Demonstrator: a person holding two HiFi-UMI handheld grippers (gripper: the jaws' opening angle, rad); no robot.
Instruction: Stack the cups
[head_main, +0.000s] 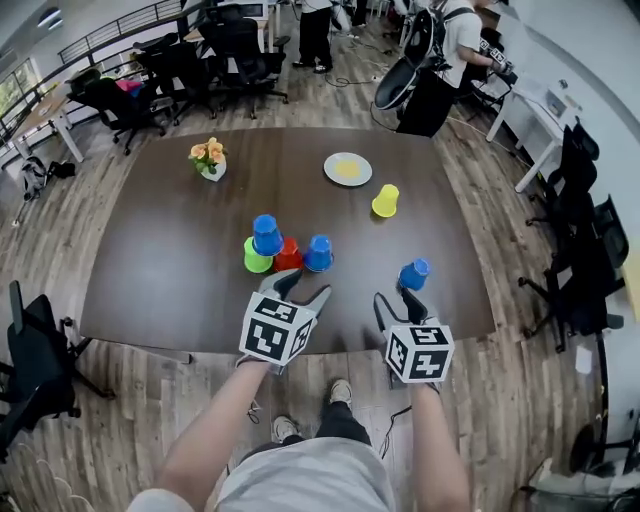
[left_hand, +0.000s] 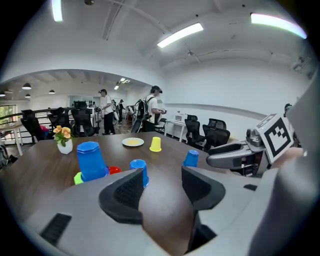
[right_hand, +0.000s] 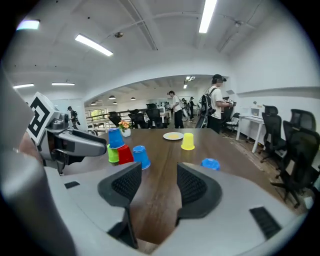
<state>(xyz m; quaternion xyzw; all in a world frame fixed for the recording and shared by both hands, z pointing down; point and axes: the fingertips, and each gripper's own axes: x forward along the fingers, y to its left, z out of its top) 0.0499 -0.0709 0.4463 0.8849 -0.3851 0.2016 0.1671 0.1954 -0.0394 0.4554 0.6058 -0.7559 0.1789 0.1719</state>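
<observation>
Brown table (head_main: 150, 270) held inverted cups. A green cup (head_main: 256, 260) and red cup (head_main: 289, 256) stood mid-table, with the top blue cup (head_main: 266, 235) on them and the second blue cup (head_main: 318, 253) alongside. The third blue cup (head_main: 414, 273) stood near the right gripper (head_main: 397, 300), and the yellow cup (head_main: 385, 200) stood by a plate (head_main: 347, 168). The left gripper (head_main: 303, 291) and right gripper were both spread and empty.

Dark table (head_main: 150, 250), potted flowers (head_main: 209, 157), yellow-centred plate (head_main: 347, 169), office chairs (head_main: 235, 45) beyond

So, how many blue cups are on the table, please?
3 blue cups: one above the green cup and red cup, one beside them, one by the right hand-held gripper; nested ones may hide.
</observation>
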